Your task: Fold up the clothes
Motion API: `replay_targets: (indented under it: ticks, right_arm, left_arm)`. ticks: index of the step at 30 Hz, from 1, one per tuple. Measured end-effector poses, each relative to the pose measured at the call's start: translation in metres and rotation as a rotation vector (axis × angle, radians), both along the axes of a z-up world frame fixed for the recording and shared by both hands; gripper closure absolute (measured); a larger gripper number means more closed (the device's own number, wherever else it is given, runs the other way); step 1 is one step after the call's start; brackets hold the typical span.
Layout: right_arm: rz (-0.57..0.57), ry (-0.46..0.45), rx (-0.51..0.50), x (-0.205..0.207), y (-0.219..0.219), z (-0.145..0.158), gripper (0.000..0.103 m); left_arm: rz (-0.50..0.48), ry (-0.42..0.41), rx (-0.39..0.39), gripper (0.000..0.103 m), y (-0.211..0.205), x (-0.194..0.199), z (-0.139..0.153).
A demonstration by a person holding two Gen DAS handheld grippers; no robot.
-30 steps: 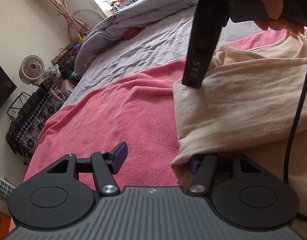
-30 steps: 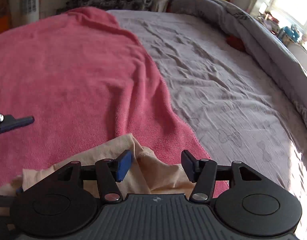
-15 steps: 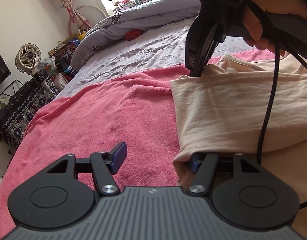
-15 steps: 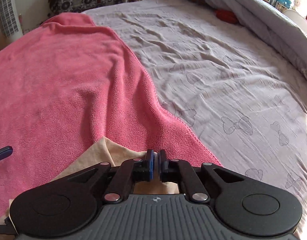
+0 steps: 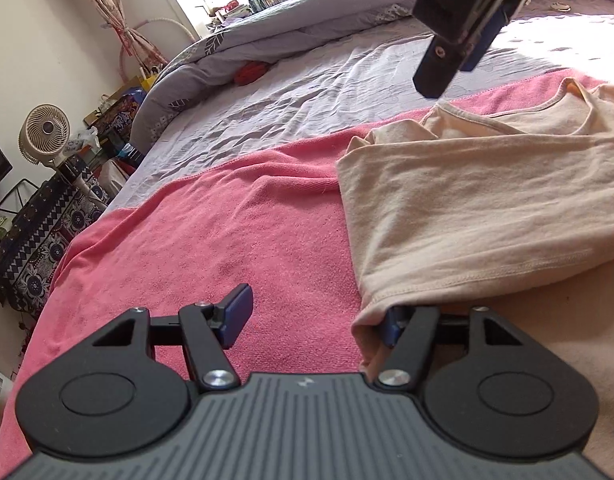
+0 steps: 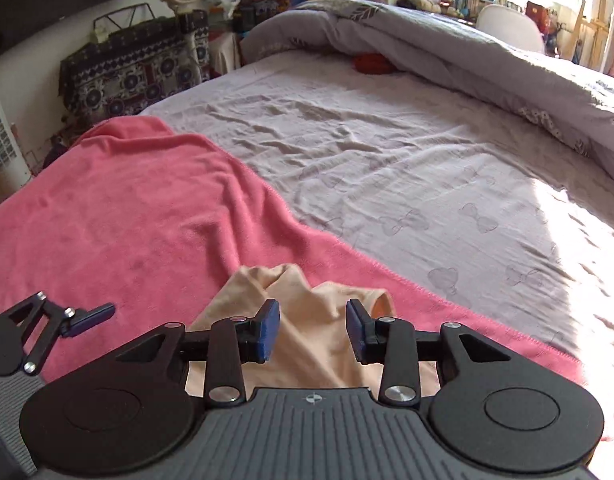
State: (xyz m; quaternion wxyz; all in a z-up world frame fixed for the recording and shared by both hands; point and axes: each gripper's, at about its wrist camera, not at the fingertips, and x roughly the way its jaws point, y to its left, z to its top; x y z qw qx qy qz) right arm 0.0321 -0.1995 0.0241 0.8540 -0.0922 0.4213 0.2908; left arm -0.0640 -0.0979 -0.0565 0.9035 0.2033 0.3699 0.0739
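Note:
A peach shirt [image 5: 487, 208] lies partly folded on a pink towel [image 5: 227, 232], its neckline toward the far right. My left gripper [image 5: 313, 320] is low at the shirt's near corner, jaws wide and opening slightly. The folded edge drapes over its right finger [image 5: 391, 328] and nothing is pinched. My right gripper [image 6: 311, 330] hovers above the shirt's far corner [image 6: 319, 320], its jaws opening with the cloth below them, untouched. In the left wrist view the right gripper [image 5: 455, 60] hangs above that corner. The left gripper's finger [image 6: 89, 317] shows at the left of the right wrist view.
The towel [image 6: 127, 220] covers the near side of a bed with a grey sheet [image 6: 387, 160]. A bunched grey duvet [image 6: 467, 60] and a small red item [image 6: 371, 62] lie at the far side. A fan [image 5: 43, 136] and cluttered furniture stand beyond the bed's left edge.
The right gripper shut at the shirt's far corner, then opened and rose off it toward the upper right. The left gripper kept its place at the near corner.

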Motion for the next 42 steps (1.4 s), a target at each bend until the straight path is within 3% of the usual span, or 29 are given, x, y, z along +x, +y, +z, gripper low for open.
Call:
replay_targets:
  ticks: [3, 5, 9, 11, 13, 15, 18, 22, 25, 30, 32, 35, 38, 42]
  right_arm:
    - [0.027, 0.129, 0.037, -0.011, 0.006, -0.026, 0.065]
    - [-0.010, 0.185, 0.004, -0.010, 0.007, -0.051, 0.065]
    - [-0.055, 0.194, 0.084, -0.004, -0.002, -0.058, 0.065]
    - [-0.075, 0.178, 0.074, -0.004, -0.005, -0.048, 0.062]
    - [-0.097, 0.168, 0.089, -0.006, -0.016, -0.042, 0.053]
    - [-0.122, 0.167, 0.107, -0.010, -0.027, -0.038, 0.052]
    - [-0.145, 0.188, 0.039, -0.015, -0.037, -0.055, 0.043]
    - [-0.049, 0.030, -0.021, -0.035, -0.036, -0.072, 0.038]
    - [-0.063, 0.030, -0.004, -0.034, -0.034, -0.073, 0.030]
    - [-0.037, -0.056, -0.004, -0.040, -0.030, -0.082, 0.015]
    - [-0.041, -0.050, -0.005, -0.039, -0.030, -0.081, 0.015]
    - [-0.060, -0.014, -0.030, -0.036, -0.028, -0.071, 0.017]
    - [-0.116, 0.028, 0.035, -0.030, -0.036, -0.058, 0.018]
    - [-0.120, 0.004, 0.112, -0.011, -0.026, -0.037, 0.020]
  left_arm:
    - [-0.026, 0.010, 0.000, 0.031, 0.004, 0.000, 0.004]
    - [-0.059, 0.004, 0.031, 0.024, 0.006, -0.003, 0.003]
    - [-0.160, -0.009, 0.090, 0.023, 0.010, -0.010, 0.000]
    - [-0.198, -0.007, 0.097, 0.023, 0.013, -0.010, 0.003]
    - [-0.214, 0.004, 0.082, 0.023, 0.017, -0.006, 0.007]
    - [-0.212, 0.021, 0.074, 0.023, 0.017, -0.001, 0.005]
    - [-0.198, 0.034, 0.078, 0.023, 0.015, 0.001, -0.001]
    - [-0.205, 0.022, 0.108, 0.023, 0.011, -0.004, 0.000]
    - [-0.267, 0.015, 0.131, 0.023, 0.014, -0.013, 0.008]
    - [-0.394, 0.017, 0.178, 0.021, 0.019, -0.018, 0.015]
    - [-0.433, 0.022, 0.226, 0.018, 0.018, -0.012, 0.006]
    - [-0.422, 0.050, 0.216, 0.017, 0.019, -0.001, -0.004]
    - [-0.373, 0.046, 0.186, 0.016, 0.019, -0.002, -0.004]
    - [-0.323, 0.028, 0.163, 0.016, 0.019, -0.007, -0.004]
